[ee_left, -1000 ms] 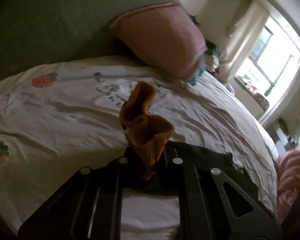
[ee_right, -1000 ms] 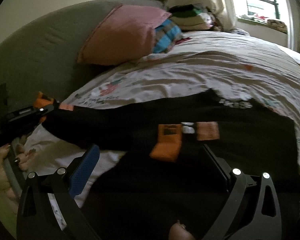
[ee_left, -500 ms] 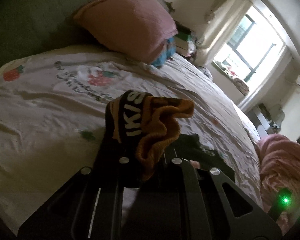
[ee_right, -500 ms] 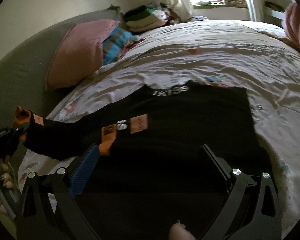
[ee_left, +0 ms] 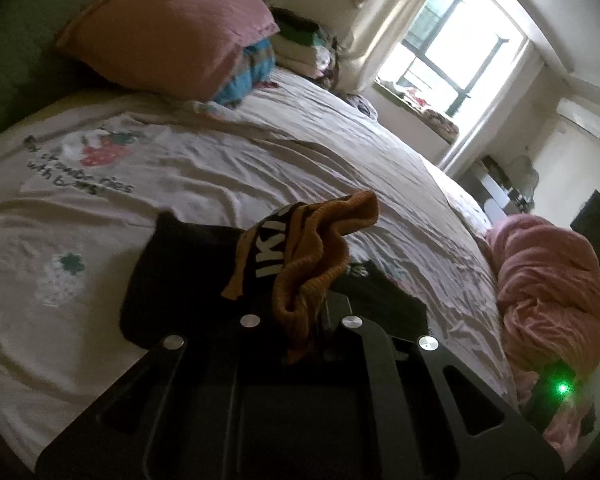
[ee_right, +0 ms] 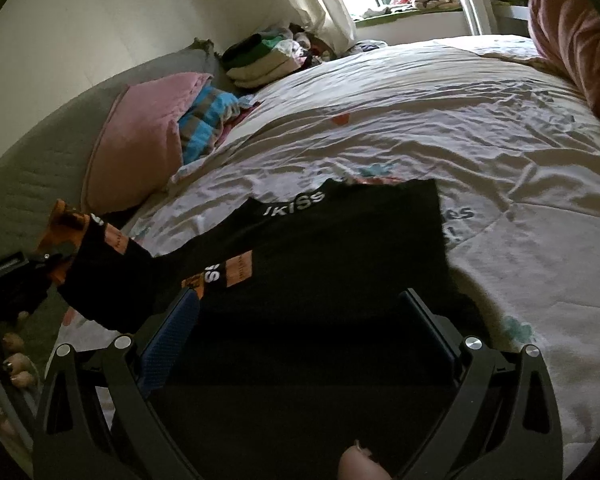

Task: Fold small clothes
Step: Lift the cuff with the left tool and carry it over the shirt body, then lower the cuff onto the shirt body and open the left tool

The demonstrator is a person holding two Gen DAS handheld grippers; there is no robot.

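My left gripper (ee_left: 300,336) is clenched on the orange ribbed cuff (ee_left: 312,280) of the black sweater (ee_right: 340,248), with the sleeve lifted and bunched just ahead of the jaws. I judge the step in hand to be folding that sleeve across the body, so I would carry the cuff low and level over the black panel and let the sleeve drape straight rather than twisted — the cuff is crumpled in the grip, so I would lay it down before letting go. My right gripper (ee_right: 300,320) hangs released, jaws wide over the near part of the sweater with nothing between the pads; it could pin the shoulder line as a hinge. The sweater lies spread on the white strawberry-print bedspread (ee_right: 480,128). The left view shows the grip closely but little of the garment — the right view shows the whole flat body, its white lettering and the sleeve rising toward the left gripper. Farther off lie a pink pillow (ee_left: 172,28), folded clothes (ee_right: 260,60) and the window (ee_left: 452,52).
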